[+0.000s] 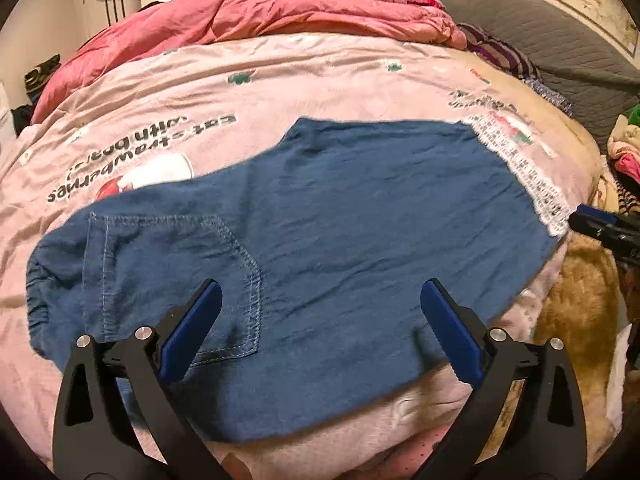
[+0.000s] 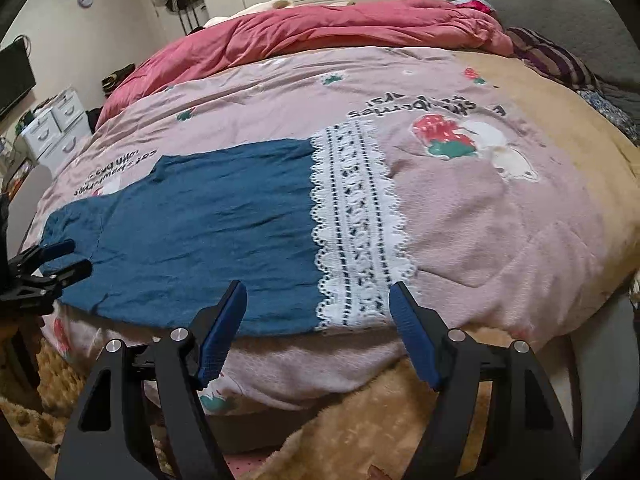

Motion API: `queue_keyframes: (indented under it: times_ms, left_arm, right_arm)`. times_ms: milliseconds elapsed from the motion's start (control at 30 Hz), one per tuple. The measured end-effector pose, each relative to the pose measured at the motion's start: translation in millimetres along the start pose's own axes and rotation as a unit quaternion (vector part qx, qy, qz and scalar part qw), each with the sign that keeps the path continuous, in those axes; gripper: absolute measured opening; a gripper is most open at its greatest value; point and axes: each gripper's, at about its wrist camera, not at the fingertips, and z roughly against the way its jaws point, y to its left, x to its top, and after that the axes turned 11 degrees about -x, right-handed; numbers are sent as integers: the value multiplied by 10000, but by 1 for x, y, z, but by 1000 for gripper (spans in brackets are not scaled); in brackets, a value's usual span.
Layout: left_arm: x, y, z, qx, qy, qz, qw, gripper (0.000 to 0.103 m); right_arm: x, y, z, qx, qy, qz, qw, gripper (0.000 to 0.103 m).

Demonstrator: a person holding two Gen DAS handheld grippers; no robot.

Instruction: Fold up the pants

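Blue pants (image 1: 340, 216) with a white lace hem (image 2: 356, 220) lie flat across the pink quilt (image 2: 480, 220), folded lengthwise with a back pocket (image 1: 180, 272) facing up. My left gripper (image 1: 320, 294) hovers above the waist end, open wide, with nothing between its fingers. My right gripper (image 2: 318, 292) stands open over the near edge at the lace hem, also holding nothing. The right gripper's tips (image 1: 600, 228) show at the right edge of the left wrist view, and the left gripper (image 2: 60, 264) shows at the left edge of the right wrist view.
A crumpled red duvet (image 2: 320, 28) lies across the far side of the bed. A grey headboard cushion (image 1: 540, 28) stands at the right. A tan fuzzy blanket (image 2: 360, 420) hangs below the near edge. White drawers (image 2: 56, 128) stand at far left.
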Motion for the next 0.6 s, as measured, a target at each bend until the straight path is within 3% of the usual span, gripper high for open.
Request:
queue_keyframes:
  times_ms: [300,467,600]
  left_arm:
    - [14,-20,1,-195,-18,-130,9997,94]
    - [37,-39,-14,-150,112,-410,9990,94]
    - [60,-60,-27,-374,114,-723,9966,94]
  right_arm:
    - [-3,-12,2,28,6,-234,9997,73]
    - [-3,-24,1,147,41,-525,9985,73]
    - [-5,-33,-1,177,68,-666,9976,73]
